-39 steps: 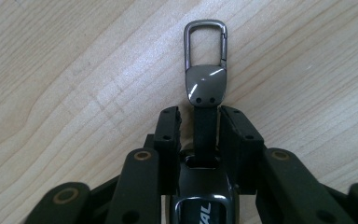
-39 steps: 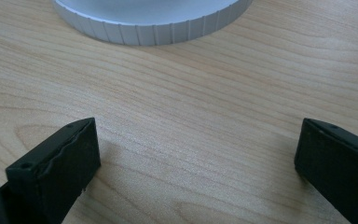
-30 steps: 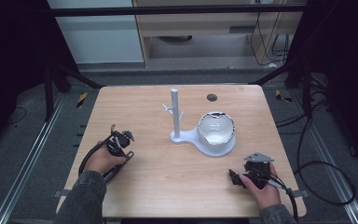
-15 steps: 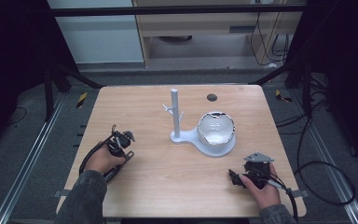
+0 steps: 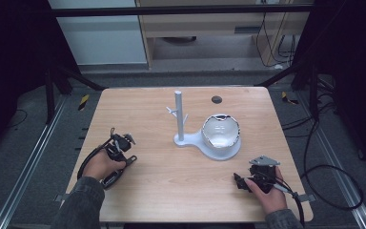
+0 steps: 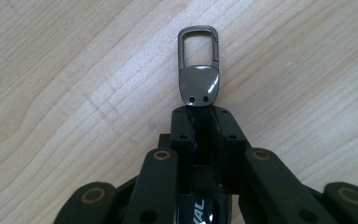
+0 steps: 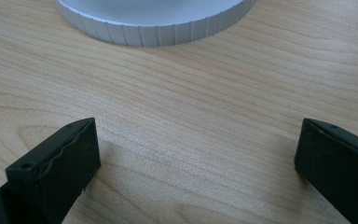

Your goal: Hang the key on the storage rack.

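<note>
Seen from above: a pale wooden desk [image 5: 162, 186] with a white stand near its middle. On the stand, an upright post [image 5: 178, 116] with short pegs, rising from a flat base [image 5: 190, 141]; to the right of the post, on the same base, a round white bowl [image 5: 221, 132] with a glossy inside. Near the far edge, a small dark round hole [image 5: 216, 99] in the desktop.

At near left, a hand [image 5: 100, 164] gripping the left claw [image 5: 125, 140], pointed toward the stand and well apart from it. Too small from above to tell what is in it. In the left gripper view, clear: left claw [image 6: 200, 116] closed on the flat end of a dark metal keyring clip [image 6: 199, 63], the clip's open loop sticking out past the tips, over bare wood.

At near right, close to the desk's near edge, another hand [image 5: 269, 194] holding the right claw [image 5: 238, 181], pointed left, possibly resting on the wood. In the right gripper view, right claw [image 7: 196, 149] spread wide with nothing between the jaws, only wood grain; beyond, the ribbed rim of the base [image 7: 158, 32], a detail lost from above.

Open wood between the two hands, and more to the left of the post and along the far edge.
</note>
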Tool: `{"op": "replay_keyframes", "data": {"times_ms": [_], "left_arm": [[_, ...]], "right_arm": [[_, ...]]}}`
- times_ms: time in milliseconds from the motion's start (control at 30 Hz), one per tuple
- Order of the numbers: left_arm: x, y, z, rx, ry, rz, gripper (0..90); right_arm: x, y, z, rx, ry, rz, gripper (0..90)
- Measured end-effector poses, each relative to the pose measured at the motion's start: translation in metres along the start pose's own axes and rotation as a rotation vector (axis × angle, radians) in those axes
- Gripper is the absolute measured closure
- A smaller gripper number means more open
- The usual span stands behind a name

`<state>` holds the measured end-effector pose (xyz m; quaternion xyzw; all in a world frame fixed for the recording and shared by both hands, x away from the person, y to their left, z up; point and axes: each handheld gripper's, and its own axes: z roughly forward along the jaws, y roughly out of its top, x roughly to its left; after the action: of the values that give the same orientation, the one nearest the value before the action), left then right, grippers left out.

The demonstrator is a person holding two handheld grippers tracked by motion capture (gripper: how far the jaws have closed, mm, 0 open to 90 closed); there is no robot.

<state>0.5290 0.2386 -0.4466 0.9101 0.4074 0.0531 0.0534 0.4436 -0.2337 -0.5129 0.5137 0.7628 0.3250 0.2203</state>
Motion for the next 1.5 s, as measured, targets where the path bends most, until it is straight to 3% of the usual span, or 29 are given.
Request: {"op": "replay_keyframes", "data": {"times_ms": [167, 200, 333, 400, 467, 600, 700, 900, 933, 967, 1100, 1333, 1500], "left_arm": [[-0.001, -0.015, -0.016, -0.094, -0.017, -0.008, 80.1], [-0.001, -0.015, -0.016, -0.094, -0.017, -0.008, 80.1], [-0.003, -0.029, -0.032, -0.183, 0.039, -0.035, 80.3], [-0.003, -0.031, -0.034, -0.197, 0.043, -0.036, 80.4], [-0.003, -0.038, -0.041, -0.250, 0.051, -0.051, 80.5], [-0.003, -0.043, -0.046, -0.283, 0.046, -0.046, 80.5], [-0.001, -0.056, -0.061, -0.387, 0.031, -0.059, 80.6], [0.000, -0.074, -0.080, -0.543, 0.037, -0.070, 80.9], [0.000, -0.074, -0.080, -0.543, 0.037, -0.070, 80.9], [-0.002, -0.075, -0.084, -0.591, 0.047, -0.070, 80.9], [-0.011, -0.072, -0.089, -0.670, 0.072, -0.064, 80.9], [-0.029, -0.064, -0.088, -0.755, 0.101, -0.103, 80.9], [-0.037, -0.058, -0.089, -0.795, 0.108, -0.096, 80.9]], "right_arm": [[0.000, 0.000, 0.000, 0.000, 0.000, -0.001, 0.5], [0.000, 0.000, 0.000, 0.000, 0.000, -0.001, 0.5], [0.000, 0.000, 0.000, 0.000, 0.000, -0.001, 0.4], [0.000, 0.000, 0.000, 0.000, -0.001, -0.001, 0.4], [0.000, 0.000, 0.000, 0.000, -0.001, -0.001, 0.4], [0.000, 0.000, 0.000, 0.000, -0.001, 0.000, 0.4], [0.000, 0.000, 0.000, 0.000, 0.001, -0.003, 0.4], [-0.001, 0.000, 0.000, 0.001, 0.006, -0.008, 0.4], [-0.001, 0.000, 0.000, 0.001, 0.007, -0.008, 0.4], [0.000, 0.000, 0.000, 0.001, 0.006, -0.008, 0.4], [0.000, 0.000, 0.000, 0.000, 0.006, -0.008, 0.4], [0.000, 0.000, 0.001, -0.002, -0.005, -0.011, 0.4], [0.000, 0.000, 0.001, -0.002, -0.005, -0.011, 0.4]]}}
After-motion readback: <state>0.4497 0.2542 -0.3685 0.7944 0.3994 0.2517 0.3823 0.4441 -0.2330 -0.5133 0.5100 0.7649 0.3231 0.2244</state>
